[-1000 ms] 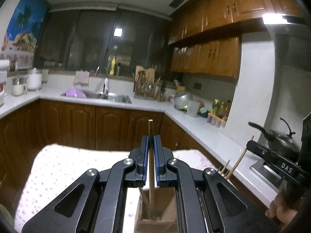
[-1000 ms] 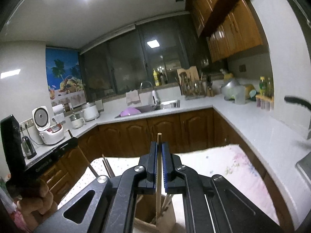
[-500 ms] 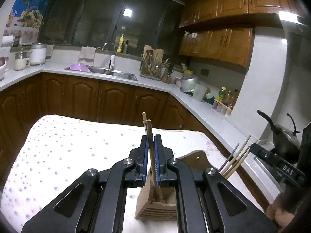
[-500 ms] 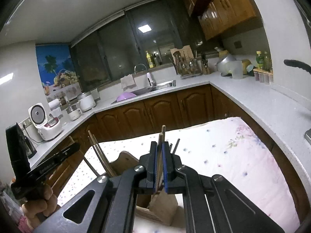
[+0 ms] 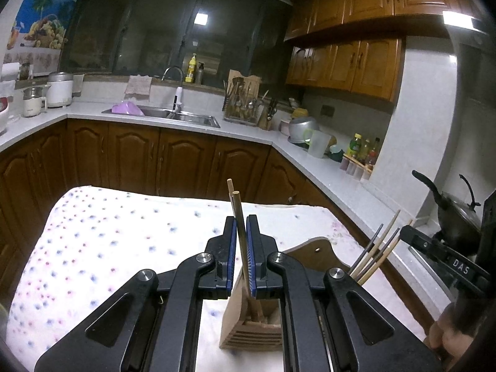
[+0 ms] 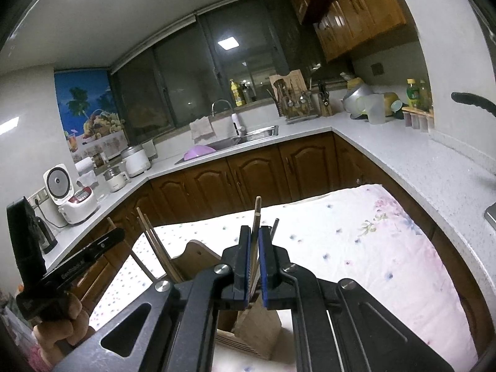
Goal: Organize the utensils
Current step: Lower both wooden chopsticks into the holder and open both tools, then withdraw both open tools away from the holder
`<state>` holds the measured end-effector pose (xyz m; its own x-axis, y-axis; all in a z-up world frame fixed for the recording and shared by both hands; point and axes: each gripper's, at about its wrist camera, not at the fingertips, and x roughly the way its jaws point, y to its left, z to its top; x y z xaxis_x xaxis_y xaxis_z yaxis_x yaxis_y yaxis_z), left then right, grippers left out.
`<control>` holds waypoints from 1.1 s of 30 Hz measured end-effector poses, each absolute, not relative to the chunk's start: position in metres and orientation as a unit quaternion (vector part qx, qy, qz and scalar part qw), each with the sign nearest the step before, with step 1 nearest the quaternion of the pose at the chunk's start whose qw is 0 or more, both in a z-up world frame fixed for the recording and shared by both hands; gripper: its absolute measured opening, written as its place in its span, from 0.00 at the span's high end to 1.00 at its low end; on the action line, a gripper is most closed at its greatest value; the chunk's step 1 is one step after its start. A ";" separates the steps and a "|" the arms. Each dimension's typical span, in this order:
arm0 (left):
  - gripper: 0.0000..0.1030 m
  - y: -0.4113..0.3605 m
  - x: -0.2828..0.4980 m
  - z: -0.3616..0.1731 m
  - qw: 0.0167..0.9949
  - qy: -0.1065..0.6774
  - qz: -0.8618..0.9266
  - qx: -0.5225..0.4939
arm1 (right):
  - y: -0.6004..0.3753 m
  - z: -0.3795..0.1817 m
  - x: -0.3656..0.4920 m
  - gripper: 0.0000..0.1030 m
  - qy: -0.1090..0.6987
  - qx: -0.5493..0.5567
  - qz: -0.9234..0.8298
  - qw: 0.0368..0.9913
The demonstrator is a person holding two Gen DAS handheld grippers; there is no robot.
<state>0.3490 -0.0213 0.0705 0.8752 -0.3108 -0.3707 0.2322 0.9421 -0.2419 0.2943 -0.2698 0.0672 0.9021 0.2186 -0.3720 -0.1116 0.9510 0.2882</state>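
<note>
A wooden utensil holder (image 5: 251,331) with a slatted front stands on the dotted tablecloth (image 5: 102,241), just under both grippers. My left gripper (image 5: 241,220) is shut on a wooden chopstick (image 5: 238,210) that leans slightly, with its lower end inside the holder. A second stick tip (image 5: 229,183) shows right behind it. My right gripper (image 6: 254,229) is shut on another chopstick (image 6: 257,209) that also reaches down into the holder (image 6: 257,328). Several more chopsticks (image 5: 376,249) fan out of the holder's other side. Each view shows the other gripper held in a hand (image 6: 59,325).
Brown cabinets and a pale counter (image 5: 313,167) wrap around the table on the far side and right. The counter carries a sink (image 5: 173,114), a utensil rack (image 5: 245,105) and bottles. A dark pan (image 5: 455,214) sits at the right, and a rice cooker (image 6: 69,195) at the left.
Both grippers sank and tipped downward, taking their chopsticks down into the holder. In the last half second nothing has moved.
</note>
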 end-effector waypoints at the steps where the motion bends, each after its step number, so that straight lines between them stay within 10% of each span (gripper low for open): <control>1: 0.94 -0.021 0.349 0.071 0.964 0.206 -0.140 -0.095 | -0.270 0.067 0.294 0.95 0.204 0.132 0.085 0.966; 20: 0.92 -0.016 0.350 0.069 0.962 0.215 -0.139 -0.097 | -0.275 0.061 0.297 0.90 0.209 0.143 0.086 0.963; 23: 0.68 -0.014 0.349 0.066 0.962 0.218 -0.134 -0.100 | -0.277 0.058 0.294 0.88 0.210 0.147 0.082 0.963; 33: 0.20 -0.006 0.334 0.061 0.966 0.216 -0.103 -0.100 | -0.283 0.058 0.278 0.31 0.200 0.169 0.079 0.962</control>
